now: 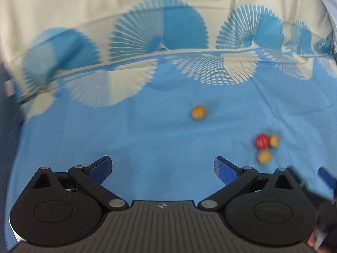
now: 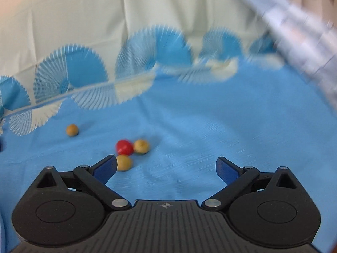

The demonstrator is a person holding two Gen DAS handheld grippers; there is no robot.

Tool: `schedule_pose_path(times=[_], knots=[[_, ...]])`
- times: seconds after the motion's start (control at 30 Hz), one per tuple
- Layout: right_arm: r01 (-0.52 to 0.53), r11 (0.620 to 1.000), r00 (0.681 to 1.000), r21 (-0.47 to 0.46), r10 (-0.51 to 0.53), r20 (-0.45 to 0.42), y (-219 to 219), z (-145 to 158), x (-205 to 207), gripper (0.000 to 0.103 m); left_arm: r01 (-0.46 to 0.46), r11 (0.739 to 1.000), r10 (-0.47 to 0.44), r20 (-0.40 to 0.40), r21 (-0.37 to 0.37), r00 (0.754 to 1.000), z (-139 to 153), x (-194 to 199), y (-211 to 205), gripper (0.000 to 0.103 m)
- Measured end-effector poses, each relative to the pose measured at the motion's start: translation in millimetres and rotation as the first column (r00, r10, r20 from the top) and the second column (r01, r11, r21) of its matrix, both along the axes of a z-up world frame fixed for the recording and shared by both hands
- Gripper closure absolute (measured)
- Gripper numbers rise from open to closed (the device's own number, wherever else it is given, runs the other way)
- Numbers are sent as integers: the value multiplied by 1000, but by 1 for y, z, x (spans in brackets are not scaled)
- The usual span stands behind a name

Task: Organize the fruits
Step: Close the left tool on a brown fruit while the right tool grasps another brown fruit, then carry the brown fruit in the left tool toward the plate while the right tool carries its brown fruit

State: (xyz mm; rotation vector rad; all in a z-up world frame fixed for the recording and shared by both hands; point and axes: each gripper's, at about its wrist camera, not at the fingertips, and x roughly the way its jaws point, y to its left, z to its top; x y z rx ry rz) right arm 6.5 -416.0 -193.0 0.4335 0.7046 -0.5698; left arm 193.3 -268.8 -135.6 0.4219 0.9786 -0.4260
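1. Overhead, two hand-held grippers hover above a blue cloth (image 1: 168,139) printed with cream and blue fan shapes, four small round fruits scattered on it.
2. Left gripper (image 1: 163,166): its blue-padded fingers (image 1: 101,167) stand wide apart with nothing between them, only bare cloth beneath.
3. Right gripper (image 2: 166,166): its jaws are likewise spread and empty; the left finger pad (image 2: 105,167) sits just beside one yellow fruit without clearly touching it.
4. From the left wrist view, a lone yellow fruit (image 1: 198,112) lies at 12 o'clock, well apart from the rest.
5. A cluster of three sits at 2 o'clock in that view: a red fruit (image 1: 261,140), a yellow fruit behind it (image 1: 274,140) and a nearer yellow fruit (image 1: 264,156), the red one touching or nearly touching both.
6. From the right wrist view, the same cluster lies at 11 o'clock, close to the jaws, and the lone fruit farther off at 10 o'clock.
7. Both views are smeared by motion blur, so the kinds of fruit cannot be told.
8. At the left wrist view's 4 o'clock edge, part of the other gripper's blue pad and a dark-gloved hand (image 1: 326,217) show.
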Motion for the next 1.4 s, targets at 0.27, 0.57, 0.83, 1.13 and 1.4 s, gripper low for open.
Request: schedule_pose_path(times=[0.27,0.57,0.83,1.13,1.4], knots=[[-77,997,995,-9,77,-71,21,-51,79,5,53,994,-48,-51,93,998,-86,87,-80,0],[-97,992,993,-86,91,-78,40,-52,81,18,94,994,-90,-62,61,994,-100,106,-90,8],[-3,998,1000,-55,1,-26,29,-45,68,73,92,996,-93,-154,-8,984,-75,89,-86,71],[142,988,990,-66,-140,27,-2,-34,51,73,40,998,-48,-178,-47,983,-16,31,-34,71],[117,993,991,-7,-116,72,9,1,13,73,-67,998,66,-158,-6,985,35,-28,45,71]])
